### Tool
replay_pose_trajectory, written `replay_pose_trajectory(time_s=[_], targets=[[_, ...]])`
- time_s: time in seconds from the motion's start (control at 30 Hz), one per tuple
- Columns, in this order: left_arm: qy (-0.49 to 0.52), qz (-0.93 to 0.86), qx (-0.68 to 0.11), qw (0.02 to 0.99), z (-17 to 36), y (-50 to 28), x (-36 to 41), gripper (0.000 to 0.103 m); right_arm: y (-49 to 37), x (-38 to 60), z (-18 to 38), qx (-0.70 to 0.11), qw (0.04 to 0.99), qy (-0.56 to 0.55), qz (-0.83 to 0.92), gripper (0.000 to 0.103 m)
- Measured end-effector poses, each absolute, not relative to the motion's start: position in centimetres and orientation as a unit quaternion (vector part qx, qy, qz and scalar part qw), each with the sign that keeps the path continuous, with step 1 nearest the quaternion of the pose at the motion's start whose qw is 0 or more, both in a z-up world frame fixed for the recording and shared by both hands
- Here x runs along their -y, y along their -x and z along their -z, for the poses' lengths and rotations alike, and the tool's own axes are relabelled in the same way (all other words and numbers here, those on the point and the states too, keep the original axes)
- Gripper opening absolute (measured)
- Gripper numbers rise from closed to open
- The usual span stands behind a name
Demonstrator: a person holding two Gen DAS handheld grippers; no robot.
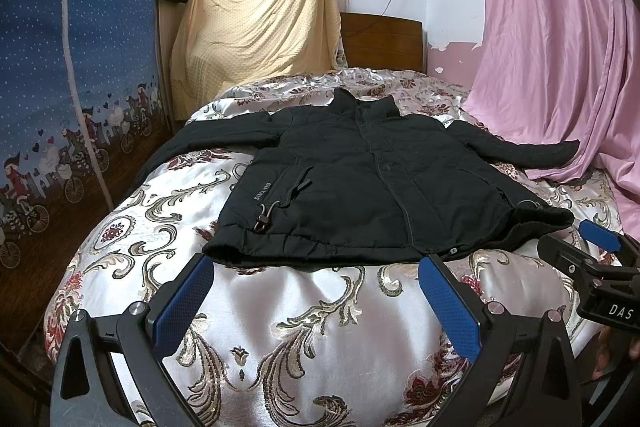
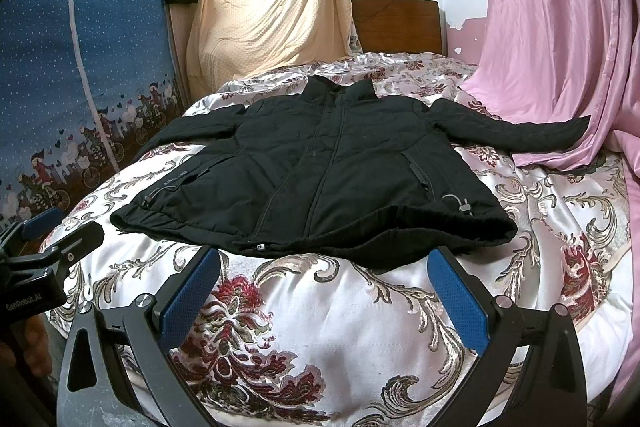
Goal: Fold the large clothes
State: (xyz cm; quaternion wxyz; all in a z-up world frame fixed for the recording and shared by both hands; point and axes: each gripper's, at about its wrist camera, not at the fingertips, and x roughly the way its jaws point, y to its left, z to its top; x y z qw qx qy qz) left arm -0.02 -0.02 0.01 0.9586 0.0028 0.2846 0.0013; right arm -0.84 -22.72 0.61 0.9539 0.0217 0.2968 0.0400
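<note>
You're at the start: nothing folded yet.

The jacket [image 1: 360, 187] lies flat, zipped, sleeves spread, mid-bed [image 1: 320, 327]. Your left gripper [image 1: 316, 303] and right gripper [image 2: 324, 299] hover just short of its hem, both spread wide and empty. Next, I'd judge, reach for a sleeve and fold it inward.

Both my cams sit low at the foot of the bed [image 1: 304, 307], looking forward along the tool fingers toward the headboard [image 1: 380, 39]. Left tool [image 1: 316, 291] cam is left of centre; my right tool [image 1: 600, 267] pokes in at its right edge. Right tool cam is right of centre; left tool [image 2: 52, 247] shows at its left edge. Both share the jacket [image 2: 320, 167] just ahead of the fingertips, plus the far wall hangings.
</note>
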Motion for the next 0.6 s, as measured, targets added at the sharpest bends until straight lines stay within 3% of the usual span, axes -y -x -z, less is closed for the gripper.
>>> replay_pose_trajectory(time_s=[0.6], targets=[[-0.003, -0.001, -0.289, 0.957, 0.36, -0.04, 0.28, 0.103, 0.89, 23.13, -0.07, -0.301, 0.953, -0.025, -0.038, 0.102]])
